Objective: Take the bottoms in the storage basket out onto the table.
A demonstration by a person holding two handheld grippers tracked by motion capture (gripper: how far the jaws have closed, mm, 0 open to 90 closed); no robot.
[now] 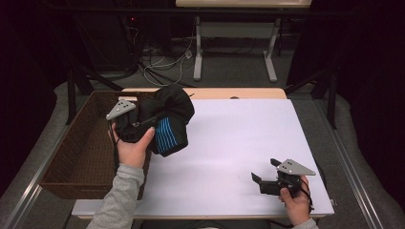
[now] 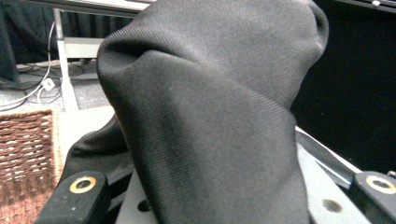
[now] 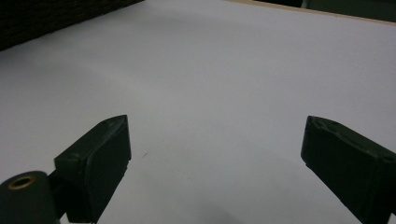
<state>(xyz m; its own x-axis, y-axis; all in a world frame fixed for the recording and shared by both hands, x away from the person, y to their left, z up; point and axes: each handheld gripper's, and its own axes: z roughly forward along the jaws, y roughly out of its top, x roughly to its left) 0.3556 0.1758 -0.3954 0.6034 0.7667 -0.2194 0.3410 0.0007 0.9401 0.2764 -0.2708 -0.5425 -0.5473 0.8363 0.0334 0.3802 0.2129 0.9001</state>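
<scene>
Hanging from the left gripper, a bundled black garment with a panel of bright blue stripes is held off the white tabletop, above the tabletop's left edge where it meets the brown wicker basket. In the high view the left hand wraps the gripper's body from below, the grey three-cornered plate sits on top, and the bundle bulges to the right of it, blue stripes facing down and toward the person. The left gripper view looks straight into dark twill fabric that rises between the two black fingers; they seem to be pinching the cloth, though the contact points themselves are buried in the folds. Woven wicker appears at the lower left of that view. Well apart, near the front right corner of the tabletop, the right gripper is held low by the right hand, pointing left across the bare white surface. Its own view shows the two fingers spread wide with nothing between them, just above the tabletop.
</scene>
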